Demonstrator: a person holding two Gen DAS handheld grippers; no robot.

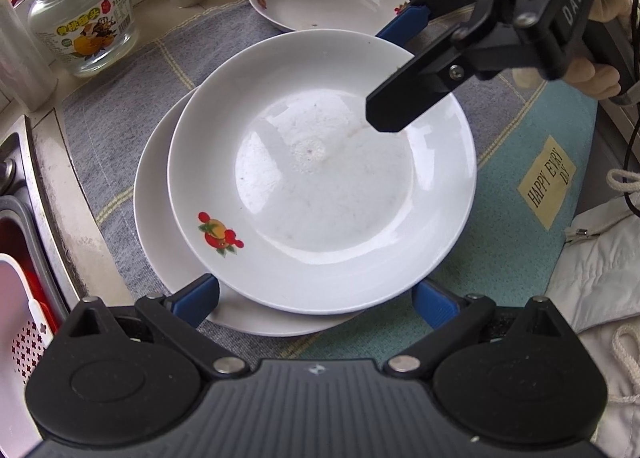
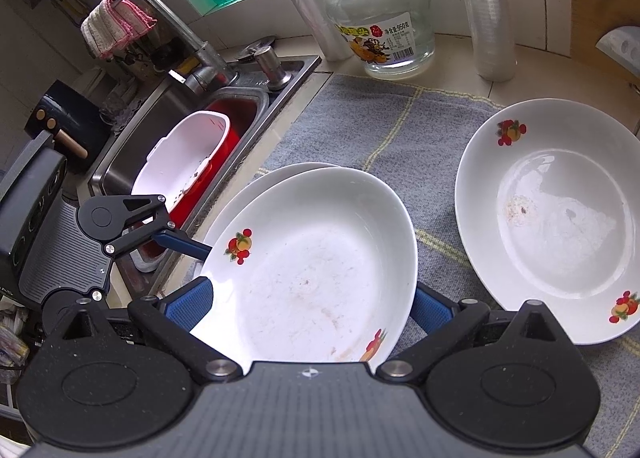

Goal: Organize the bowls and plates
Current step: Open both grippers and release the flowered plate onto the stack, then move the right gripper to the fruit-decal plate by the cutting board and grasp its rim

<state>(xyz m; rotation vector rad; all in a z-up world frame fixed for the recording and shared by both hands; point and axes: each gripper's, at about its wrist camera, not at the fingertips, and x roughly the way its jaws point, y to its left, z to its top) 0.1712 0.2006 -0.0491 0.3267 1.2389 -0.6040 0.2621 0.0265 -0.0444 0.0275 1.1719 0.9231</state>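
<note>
White top plate (image 1: pixel 320 178) sits between both wide-open grippers: left gripper (image 1: pixel 316 298) near, right gripper (image 2: pixel 312 302) opposite.

My right gripper (image 2: pixel 312 304) straddles the top plate (image 2: pixel 320 270) (stacked on another); a second plate (image 2: pixel 560 218) sits apart.

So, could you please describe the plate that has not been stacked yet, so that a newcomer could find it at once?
Start at the steel sink and move onto the grey-blue mat beside it. Past the two stacked plates lies a lone white plate, flat on the mat, below the stack of clear cups. Unlike the stacked pair, it touches no other plate or gripper.
</note>
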